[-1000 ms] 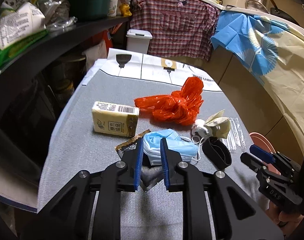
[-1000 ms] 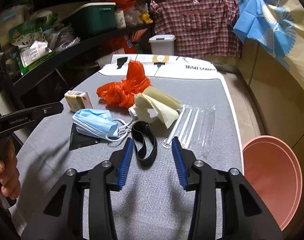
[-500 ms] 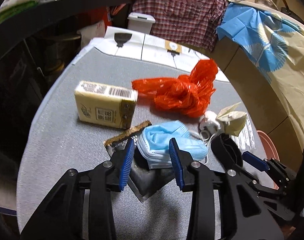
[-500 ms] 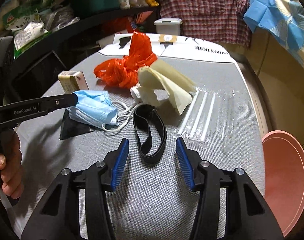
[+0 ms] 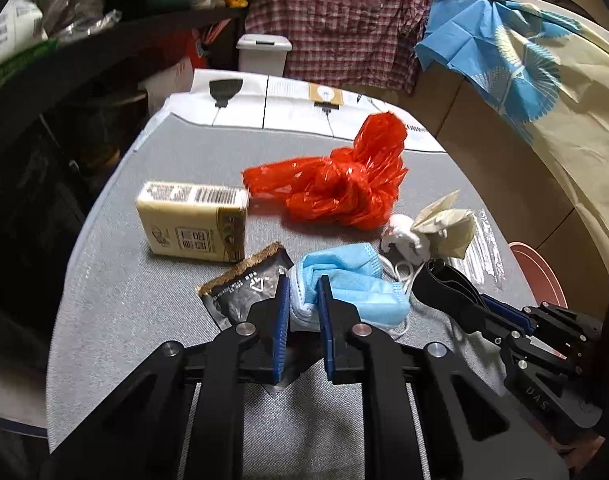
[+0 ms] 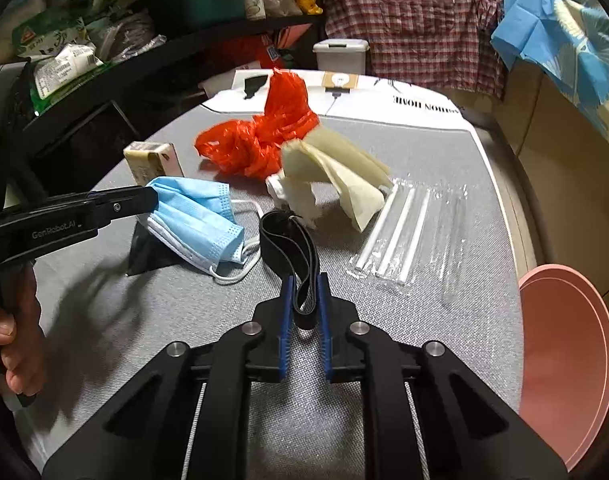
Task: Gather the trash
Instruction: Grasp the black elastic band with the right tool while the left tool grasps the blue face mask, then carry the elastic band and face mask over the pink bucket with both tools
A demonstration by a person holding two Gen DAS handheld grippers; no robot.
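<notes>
A blue face mask (image 5: 356,280) lies on the grey table (image 5: 144,320), partly over a black wrapper (image 5: 244,288). My left gripper (image 5: 303,284) is closing, and its blue pads pinch the mask's near folded edge. A black elastic band (image 6: 288,240) lies right of the mask (image 6: 200,224). My right gripper (image 6: 305,280) is closing too, with the band's near loop squeezed between its pads. A red plastic bag (image 5: 336,188), a yellow carton (image 5: 192,220) and crumpled cream paper (image 6: 336,176) lie further back.
A clear packet of white straws (image 6: 400,232) lies at the right of the table. A pink round bin (image 6: 564,360) sits below the table's right edge. Dark shelves with packets stand on the left, a white lidded bin (image 5: 264,52) behind. A hand (image 6: 8,344) holds the left gripper.
Both grippers opened a little, moved forward, then closed: the left onto the blue mask's edge, the right onto the black band's near loop.
</notes>
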